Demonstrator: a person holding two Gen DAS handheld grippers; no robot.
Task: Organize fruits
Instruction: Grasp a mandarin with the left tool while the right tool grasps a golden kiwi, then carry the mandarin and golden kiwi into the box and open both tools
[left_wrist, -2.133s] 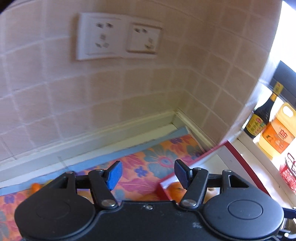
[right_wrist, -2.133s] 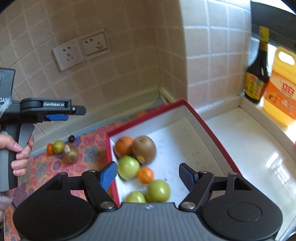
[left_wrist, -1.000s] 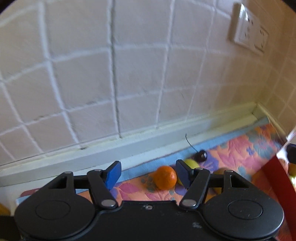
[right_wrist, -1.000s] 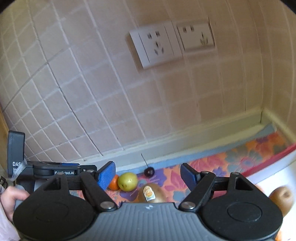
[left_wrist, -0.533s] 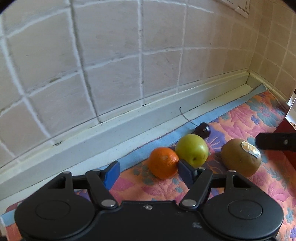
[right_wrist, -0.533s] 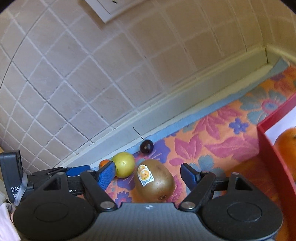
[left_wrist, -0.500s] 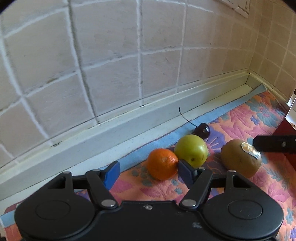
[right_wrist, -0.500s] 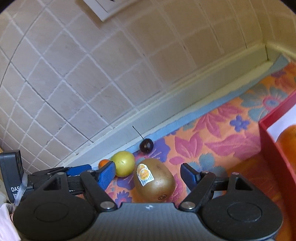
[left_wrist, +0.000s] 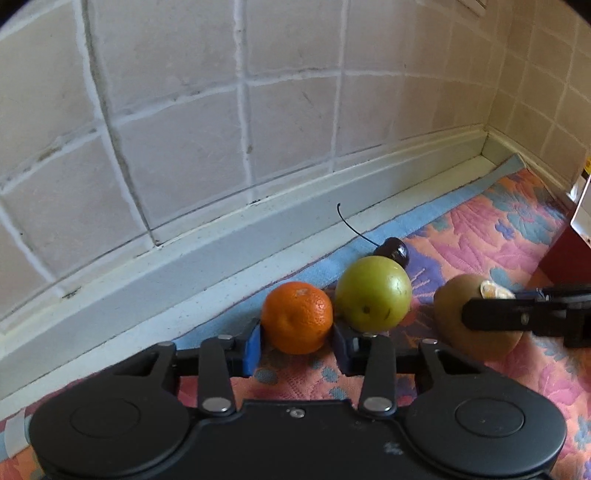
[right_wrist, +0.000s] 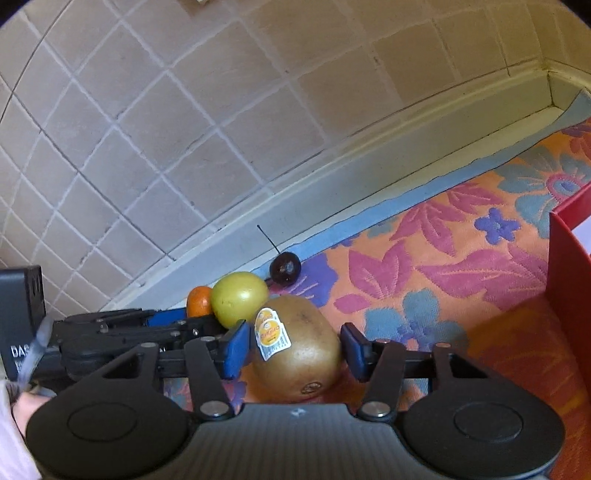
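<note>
While both claws sit low over the flowered orange-and-pink cloth (right_wrist: 461, 266) on the tabletop, entry reads: left claw (left_wrist: 295, 341), jaws closing round the small round orange mandarin (left_wrist: 297, 317), blue pads at its flanks, contact on the right side looks made, left pad just touching or a hair off; right claw (right_wrist: 291, 349), jaws closing w/ the brown oval kiwi bearing a yellow sticker (right_wrist: 297, 350) between them, narrow gaps both sides, so not yet pinching. Neighbours: smooth round green fruit (left_wrist: 373, 293) touching or just beside the mandarin; dark stemmed cherry (right_wrist: 284, 267) behind it, near the tiled wall (left_wrist: 258, 110). Red-walled box (right_wrist: 569, 280) at the right edge, prob. the destination. Handling notes: finish each squeeze gently, pads centred on widest girth; left pad nearest the green fruit risks nudging it, so lift straight up before swinging; kiwi is smooth-ish & heavy, grip across short axis, no tilt.
</note>
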